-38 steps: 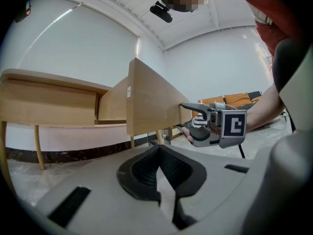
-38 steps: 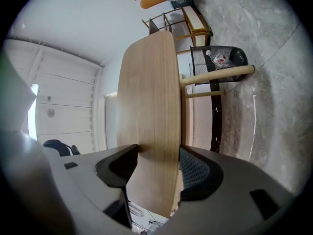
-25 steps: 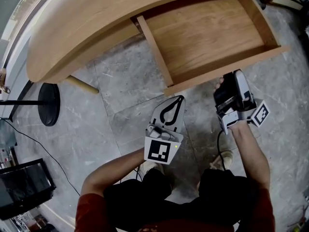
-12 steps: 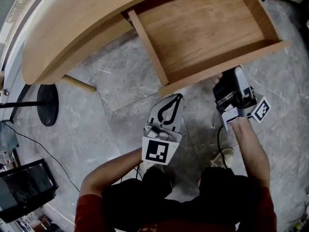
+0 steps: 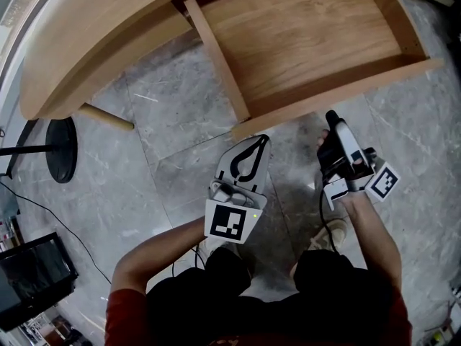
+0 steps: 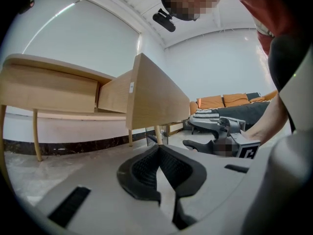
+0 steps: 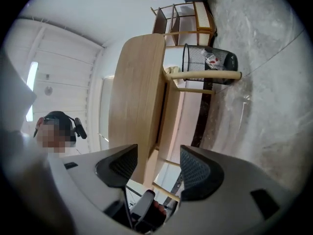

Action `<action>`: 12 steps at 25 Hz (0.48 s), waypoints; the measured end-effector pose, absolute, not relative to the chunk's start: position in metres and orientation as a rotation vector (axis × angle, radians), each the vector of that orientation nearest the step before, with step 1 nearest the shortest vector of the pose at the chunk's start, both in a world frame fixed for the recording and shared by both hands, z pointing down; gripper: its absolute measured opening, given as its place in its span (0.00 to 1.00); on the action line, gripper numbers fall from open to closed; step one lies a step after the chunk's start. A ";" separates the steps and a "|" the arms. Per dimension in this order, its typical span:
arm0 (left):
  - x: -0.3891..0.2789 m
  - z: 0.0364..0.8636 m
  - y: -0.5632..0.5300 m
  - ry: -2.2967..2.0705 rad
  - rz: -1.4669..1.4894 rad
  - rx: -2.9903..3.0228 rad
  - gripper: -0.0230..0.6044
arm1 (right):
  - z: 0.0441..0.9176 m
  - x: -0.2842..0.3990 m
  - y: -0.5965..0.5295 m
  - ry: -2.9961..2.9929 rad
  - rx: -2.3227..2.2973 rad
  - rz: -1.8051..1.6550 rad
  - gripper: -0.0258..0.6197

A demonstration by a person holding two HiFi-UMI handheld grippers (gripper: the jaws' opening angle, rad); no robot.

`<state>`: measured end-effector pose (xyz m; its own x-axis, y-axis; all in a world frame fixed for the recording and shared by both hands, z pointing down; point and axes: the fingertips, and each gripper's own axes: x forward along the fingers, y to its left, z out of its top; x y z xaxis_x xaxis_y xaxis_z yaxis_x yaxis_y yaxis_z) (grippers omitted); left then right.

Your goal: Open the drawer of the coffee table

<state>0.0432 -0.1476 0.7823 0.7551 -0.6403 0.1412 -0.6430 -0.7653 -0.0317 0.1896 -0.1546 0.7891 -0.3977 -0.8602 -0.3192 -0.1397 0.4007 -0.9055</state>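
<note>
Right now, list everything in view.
table: one, light wood, upper left
drawer: one, light wood, pulled out of the table, nothing in it
table leg: one, light wood, under the left end
stand base: one, black, round, floor at left
box: one, black, bottom-left corner
bin: one, black wire, beyond the table
sofa: one, orange, far side of the room
floor: grey stone
left gripper: white, fingers together, empty
right gripper: white, fingers apart, empty, near the drawer front

Left claw (image 6: 157, 151) tips together, right claw (image 7: 157, 163) apart.
</note>
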 end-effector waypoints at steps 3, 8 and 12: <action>0.040 0.797 -0.147 -1.049 0.296 2.960 0.05 | 0.809 0.186 -0.148 1.809 -0.930 -1.098 0.43; 0.037 0.811 -0.148 -1.072 0.322 2.943 0.05 | 0.835 0.179 -0.137 1.780 -0.995 -1.149 0.43; 0.040 0.822 -0.142 -1.025 0.404 2.987 0.05 | 0.852 0.171 -0.130 1.765 -1.016 -1.195 0.43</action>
